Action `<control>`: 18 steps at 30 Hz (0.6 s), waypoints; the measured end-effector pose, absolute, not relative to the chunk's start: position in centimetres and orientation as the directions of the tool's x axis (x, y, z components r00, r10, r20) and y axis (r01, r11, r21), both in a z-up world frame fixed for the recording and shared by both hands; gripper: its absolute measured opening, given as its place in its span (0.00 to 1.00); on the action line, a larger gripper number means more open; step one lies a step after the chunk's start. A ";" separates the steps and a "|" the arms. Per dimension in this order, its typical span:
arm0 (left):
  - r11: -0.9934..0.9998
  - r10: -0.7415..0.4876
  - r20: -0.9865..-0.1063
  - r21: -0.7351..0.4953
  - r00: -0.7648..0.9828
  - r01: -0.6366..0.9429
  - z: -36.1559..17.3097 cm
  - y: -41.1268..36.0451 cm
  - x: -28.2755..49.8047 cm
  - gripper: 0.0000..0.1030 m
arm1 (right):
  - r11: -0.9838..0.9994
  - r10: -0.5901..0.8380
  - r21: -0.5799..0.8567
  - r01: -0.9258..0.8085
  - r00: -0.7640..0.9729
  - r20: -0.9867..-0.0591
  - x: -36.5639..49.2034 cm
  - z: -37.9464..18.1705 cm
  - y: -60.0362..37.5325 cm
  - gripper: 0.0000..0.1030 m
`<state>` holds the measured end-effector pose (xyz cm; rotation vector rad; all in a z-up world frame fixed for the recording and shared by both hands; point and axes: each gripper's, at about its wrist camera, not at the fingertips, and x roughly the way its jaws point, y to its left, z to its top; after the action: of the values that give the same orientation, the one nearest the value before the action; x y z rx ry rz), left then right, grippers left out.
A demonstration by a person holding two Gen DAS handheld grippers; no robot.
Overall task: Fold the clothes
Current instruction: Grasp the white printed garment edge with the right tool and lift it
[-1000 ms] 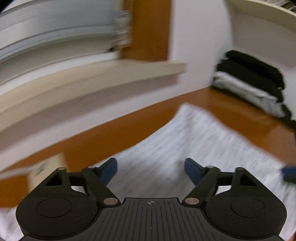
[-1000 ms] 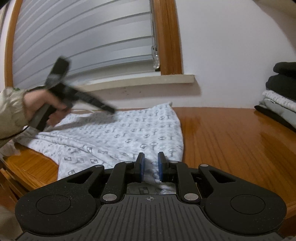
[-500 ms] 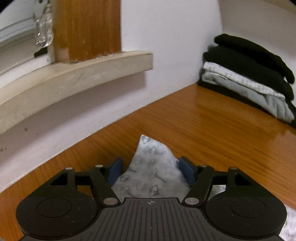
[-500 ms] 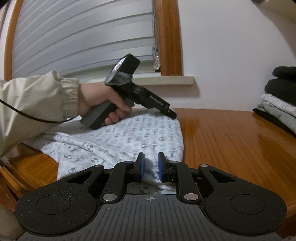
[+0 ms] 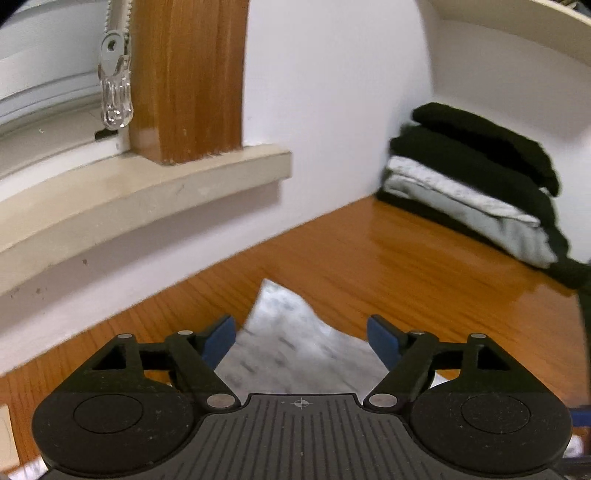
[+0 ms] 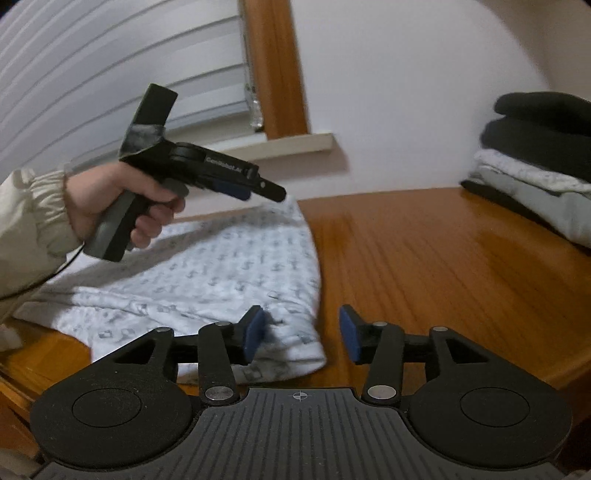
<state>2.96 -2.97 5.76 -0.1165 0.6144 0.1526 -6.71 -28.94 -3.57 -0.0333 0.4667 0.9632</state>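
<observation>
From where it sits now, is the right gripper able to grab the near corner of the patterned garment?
Probably yes. The right gripper has just been opening, and the patterned garment lies partly between its fingers, unobstructed on the table.

Bare counter [image 6: 424, 266] lies open between the patterned garment [image 6: 229, 273] on the left and the stack of folded clothes [image 6: 535, 177] at the far right; tongs can pass here. The far side is closed by the wall [image 5: 332, 110] and a projecting window sill [image 5: 147, 192]. A shelf [image 5: 517, 33] overhangs the stack, limiting room above it.
</observation>
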 end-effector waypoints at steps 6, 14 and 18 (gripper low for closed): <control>0.964 0.048 -0.651 -0.167 0.757 -0.205 4.7 -3.7 3.6 0.79 | 0.551 0.787 0.137 -0.823 0.458 -0.414 -7.2 -3.6 -27.0 0.33; 0.940 0.098 -0.707 -0.165 0.700 -0.299 3.6 -4.3 6.1 0.82 | 0.534 0.808 0.150 -0.832 0.450 -0.381 -7.0 -3.0 -27.0 0.13; 0.930 0.113 -0.714 -0.168 0.691 -0.326 3.5 -4.1 6.5 0.82 | 0.518 0.833 0.143 -0.843 0.459 -0.309 -7.7 -2.0 -27.4 0.12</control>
<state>6.51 -4.11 3.54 -0.2936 0.7715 0.2496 -7.74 -27.38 -1.96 -0.0320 0.3619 1.0318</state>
